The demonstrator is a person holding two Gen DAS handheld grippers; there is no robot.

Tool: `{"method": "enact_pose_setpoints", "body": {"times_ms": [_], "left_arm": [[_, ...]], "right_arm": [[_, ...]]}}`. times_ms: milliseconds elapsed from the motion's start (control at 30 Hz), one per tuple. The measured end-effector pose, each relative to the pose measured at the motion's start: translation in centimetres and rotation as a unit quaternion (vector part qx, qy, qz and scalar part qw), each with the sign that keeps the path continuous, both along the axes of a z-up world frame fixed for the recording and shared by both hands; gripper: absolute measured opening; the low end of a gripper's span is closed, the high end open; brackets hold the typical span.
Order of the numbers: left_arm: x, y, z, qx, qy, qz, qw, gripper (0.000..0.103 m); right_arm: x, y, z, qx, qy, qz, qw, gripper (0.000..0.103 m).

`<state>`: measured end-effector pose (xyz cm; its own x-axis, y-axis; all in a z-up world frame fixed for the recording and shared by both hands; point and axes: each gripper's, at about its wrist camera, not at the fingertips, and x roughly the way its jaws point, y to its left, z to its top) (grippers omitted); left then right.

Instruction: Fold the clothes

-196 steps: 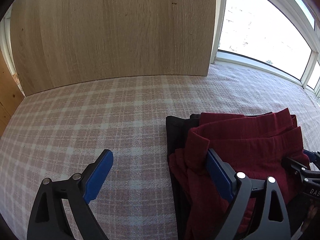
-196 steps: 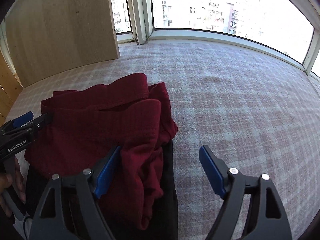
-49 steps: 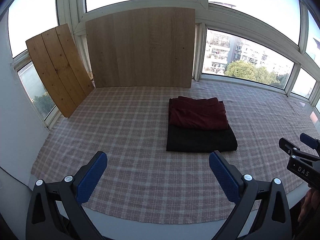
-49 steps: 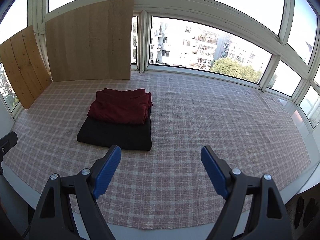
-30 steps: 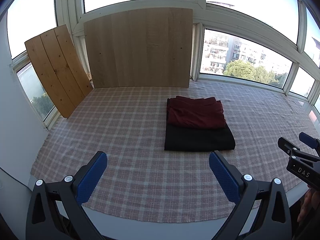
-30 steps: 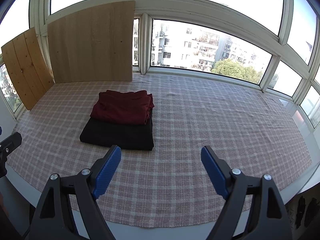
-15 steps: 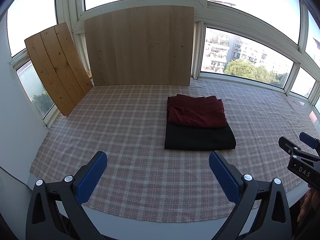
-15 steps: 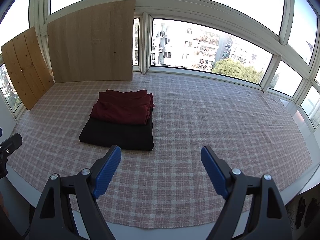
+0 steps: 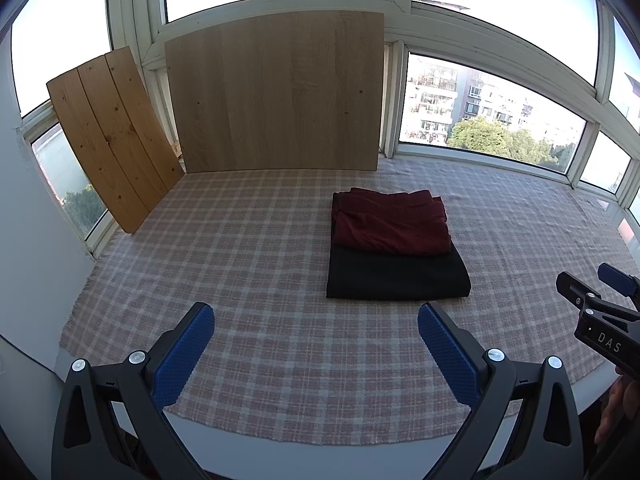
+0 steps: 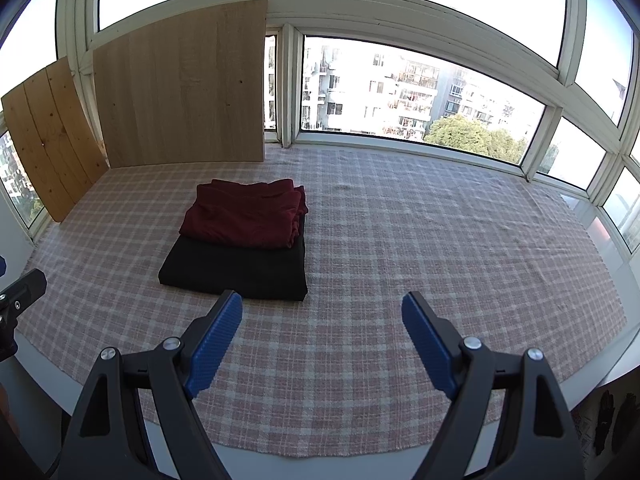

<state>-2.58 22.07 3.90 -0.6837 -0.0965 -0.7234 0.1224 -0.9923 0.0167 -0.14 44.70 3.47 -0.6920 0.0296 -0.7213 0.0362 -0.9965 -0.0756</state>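
Observation:
A folded dark red garment [image 9: 390, 224] [image 10: 244, 216] lies on top of a folded black garment [image 9: 396, 276] [image 10: 236, 268], stacked on the pink plaid cloth [image 9: 260, 248] [image 10: 420, 240]. My left gripper [image 9: 316, 320] hangs open over the near edge of the cloth, well short of the stack, with nothing between its blue pads. My right gripper [image 10: 322, 308] is also open and empty, held back from the stack, which lies ahead to its left. The right gripper's tip [image 9: 592, 296] shows at the right edge of the left wrist view.
A large pale wooden board [image 9: 276, 96] [image 10: 180, 88] and a slatted orange-brown board [image 9: 108, 136] [image 10: 44, 136] lean against the windows at the back. Window frames ring the platform. The cloth's near edge [image 9: 320, 436] ends over a white ledge. Part of a hand [image 9: 616, 412] shows at the lower right.
Earlier both grippers were low over the stack by the red garment; they have since pulled back and up. Over the last second nothing has visibly moved.

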Motion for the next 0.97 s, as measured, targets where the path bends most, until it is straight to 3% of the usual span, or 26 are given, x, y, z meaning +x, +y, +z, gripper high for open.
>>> {"method": "enact_pose_setpoints", "body": {"times_ms": [600, 867, 967], "left_arm": [[0.2, 0.2, 0.0, 0.011, 0.003, 0.001, 0.9999, 0.102], [0.5, 0.2, 0.3, -0.005, 0.024, 0.016, 0.9996, 0.102], [0.3, 0.0, 0.1, 0.003, 0.009, 0.018, 0.9998, 0.102]], "right_arm": [[0.4, 0.8, -0.6, -0.007, -0.009, -0.006, 1.000, 0.082], [0.4, 1.4, -0.7, -0.009, -0.012, -0.008, 1.000, 0.082], [0.4, 1.3, -0.8, -0.009, -0.013, -0.007, 1.000, 0.082]]}}
